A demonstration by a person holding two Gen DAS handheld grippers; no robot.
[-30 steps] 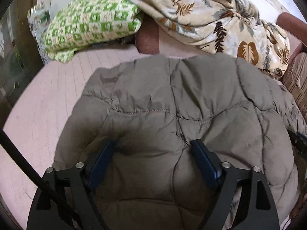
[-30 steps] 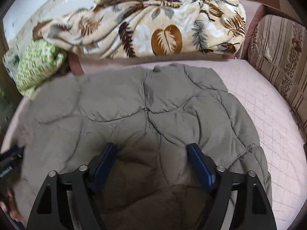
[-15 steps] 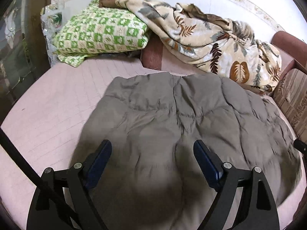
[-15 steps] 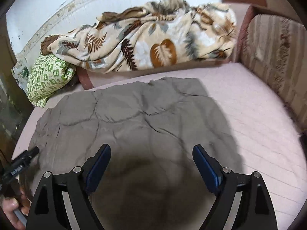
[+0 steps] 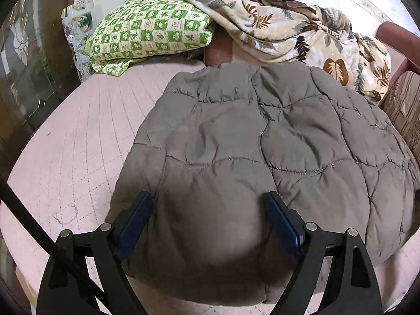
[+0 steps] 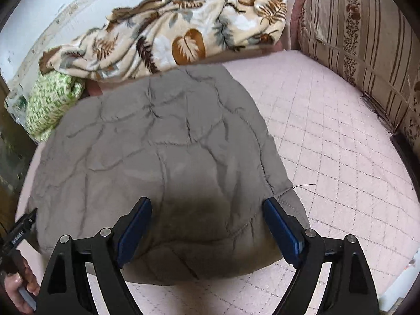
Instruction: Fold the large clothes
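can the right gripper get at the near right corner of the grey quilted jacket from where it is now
Probably yes. The right gripper hangs open above the grey quilted jacket, and its right finger sits just by that corner. Only bare pink bed cover lies beside it, with nothing in the way.

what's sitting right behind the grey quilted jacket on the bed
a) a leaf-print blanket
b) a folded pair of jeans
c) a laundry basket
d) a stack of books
a: a crumpled leaf-print blanket lies along the wall just beyond the far edge of the grey quilted jacket, with a green checked quilt beside it.
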